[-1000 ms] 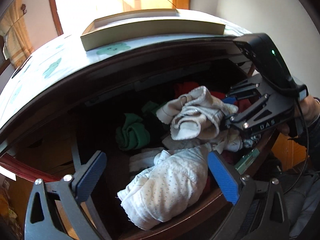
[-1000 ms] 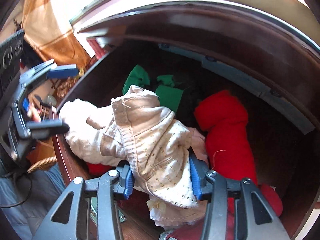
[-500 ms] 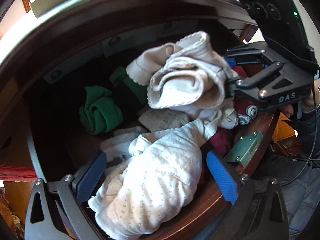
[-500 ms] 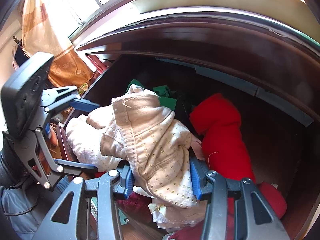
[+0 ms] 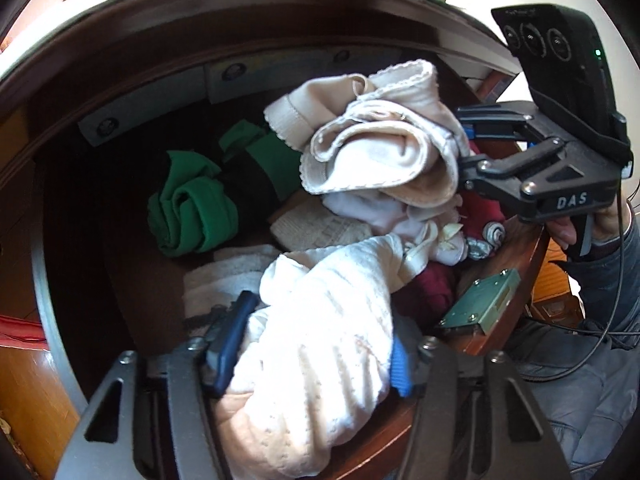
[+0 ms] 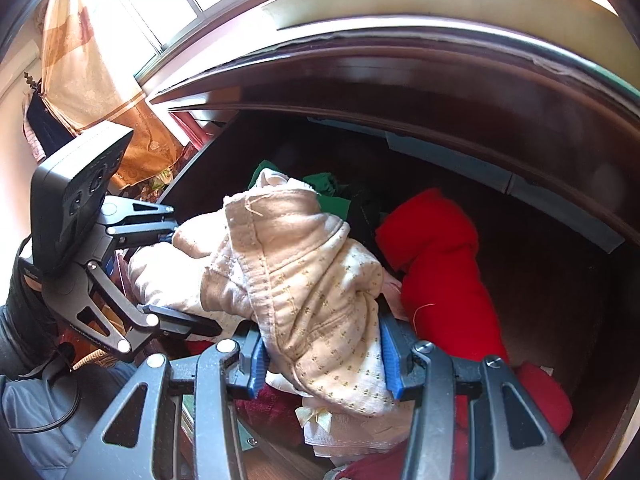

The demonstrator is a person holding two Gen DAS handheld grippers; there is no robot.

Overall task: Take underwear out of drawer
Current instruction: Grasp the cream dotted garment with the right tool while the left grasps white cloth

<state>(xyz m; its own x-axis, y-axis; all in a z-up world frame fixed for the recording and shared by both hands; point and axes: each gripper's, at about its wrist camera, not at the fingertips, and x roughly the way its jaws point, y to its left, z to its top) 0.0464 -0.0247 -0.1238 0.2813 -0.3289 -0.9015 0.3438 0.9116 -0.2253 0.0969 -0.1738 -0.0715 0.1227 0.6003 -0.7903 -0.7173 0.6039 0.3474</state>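
The open wooden drawer (image 5: 516, 248) is full of clothes. My left gripper (image 5: 320, 332) is closing on a white dotted pair of underwear (image 5: 332, 292) at the drawer's near edge, and both blue pads touch the bunched cloth. In the right wrist view the left gripper (image 6: 192, 276) holds that same white underwear (image 6: 156, 272) at the left. My right gripper (image 6: 324, 356) is shut on a beige dotted pair of underwear (image 6: 304, 272), lifted above the pile. From the left wrist view the right gripper (image 5: 466, 152) and the beige underwear (image 5: 380, 140) hang at the upper right.
A rolled green garment (image 5: 188, 208) lies at the drawer's back left and a red garment (image 6: 436, 264) at its right. Folded white cloths (image 5: 320, 228) and dark red cloth (image 5: 432, 284) sit under the pile. A metal lock plate (image 5: 484, 300) sits on the front board. The desktop edge (image 6: 440, 40) overhangs the drawer.
My left gripper has sunk over the white dotted underwear and its wide jaws have come in onto the cloth. The right gripper keeps the beige underwear held up, nearly still.
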